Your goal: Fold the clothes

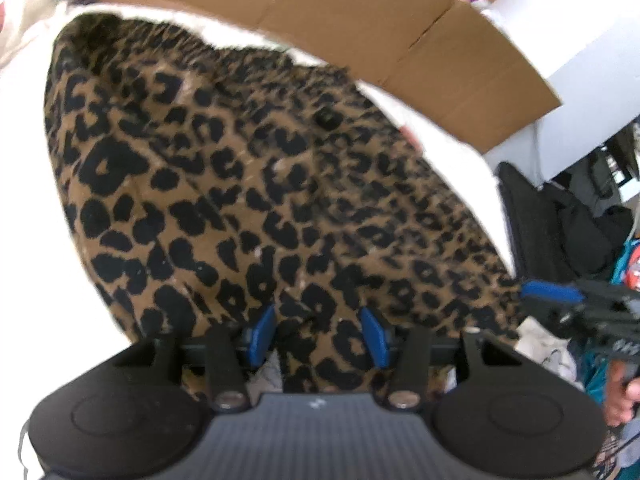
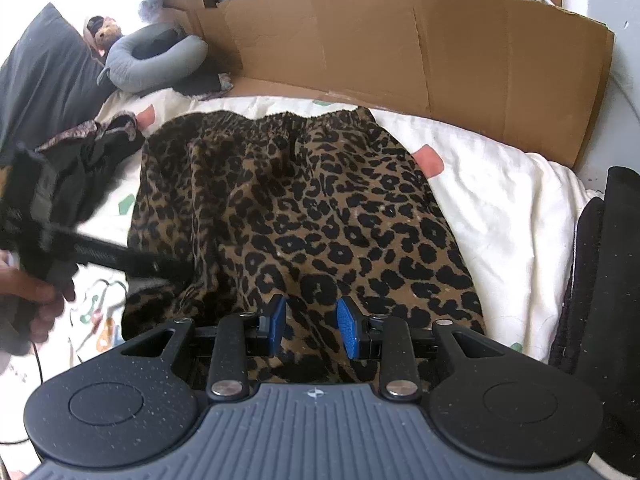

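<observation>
Leopard skirt (image 2: 296, 208): left gripper (image 1: 320, 332) gaping over the hem, right gripper (image 2: 312, 326) part-spread, grip unclear; both should be pinching hem corners evenly.

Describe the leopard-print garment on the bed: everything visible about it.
The leopard-print garment is tan, soft-looking fabric with black spots and a gathered elastic waistband at its far end, beside the cardboard sheet. It lies mostly flat, with some wrinkles, on the white patterned bedding. Its near hem runs between the blue pads of both grippers: the left gripper stands open around a fold, and the right gripper has fabric between its pads too, though a grip cannot be confirmed. A dark garment lies at its left edge.
</observation>
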Available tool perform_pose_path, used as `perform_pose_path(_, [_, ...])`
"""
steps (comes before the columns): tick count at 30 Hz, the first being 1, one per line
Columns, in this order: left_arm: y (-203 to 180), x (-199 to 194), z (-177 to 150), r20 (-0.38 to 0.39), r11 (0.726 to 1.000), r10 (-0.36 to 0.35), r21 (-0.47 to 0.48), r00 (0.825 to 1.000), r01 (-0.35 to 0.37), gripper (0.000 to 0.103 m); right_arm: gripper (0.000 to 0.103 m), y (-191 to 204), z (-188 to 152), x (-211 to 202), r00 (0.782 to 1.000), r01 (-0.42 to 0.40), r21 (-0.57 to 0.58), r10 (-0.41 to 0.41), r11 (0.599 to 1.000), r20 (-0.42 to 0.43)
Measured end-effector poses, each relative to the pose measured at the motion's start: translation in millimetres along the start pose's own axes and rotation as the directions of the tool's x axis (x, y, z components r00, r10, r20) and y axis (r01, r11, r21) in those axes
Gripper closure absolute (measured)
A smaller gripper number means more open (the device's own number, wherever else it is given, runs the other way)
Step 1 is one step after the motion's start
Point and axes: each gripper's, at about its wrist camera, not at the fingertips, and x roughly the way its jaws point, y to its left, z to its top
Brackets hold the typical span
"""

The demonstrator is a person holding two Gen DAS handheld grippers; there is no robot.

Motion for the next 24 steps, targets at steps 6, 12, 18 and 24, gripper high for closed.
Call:
perform_pose_path(6, [8,6,-5,-0.010,0.999,-0.007,0.046,1.000,0.008,0.054,0.068,8,4,-6,1.000,-0.012,0.017,0.012,1.000,0.029])
perform_pose_path(12, [39,7,-9,0.014,0.996,-0.067,-0.050,0.998,0.068,0.098,0.068,14,2,-4,1.000,-0.023,0.012,0.023,1.000,0.012])
perform_pose_path(18, [42,1,-13,0.010,0.995,-0.060,-0.073,0.998,0.060,0.096,0.068,17,-2,2,1.000,-0.025,0.005,0.025,1.000,-0.007])
perform_pose_path(24, [13,-17,-12,0.030,0.998,-0.054,0.014,0.998,0.054,0.066,0.068,18,-4,5,1.000,-0.027,-0.002,0.027,1.000,-0.016])
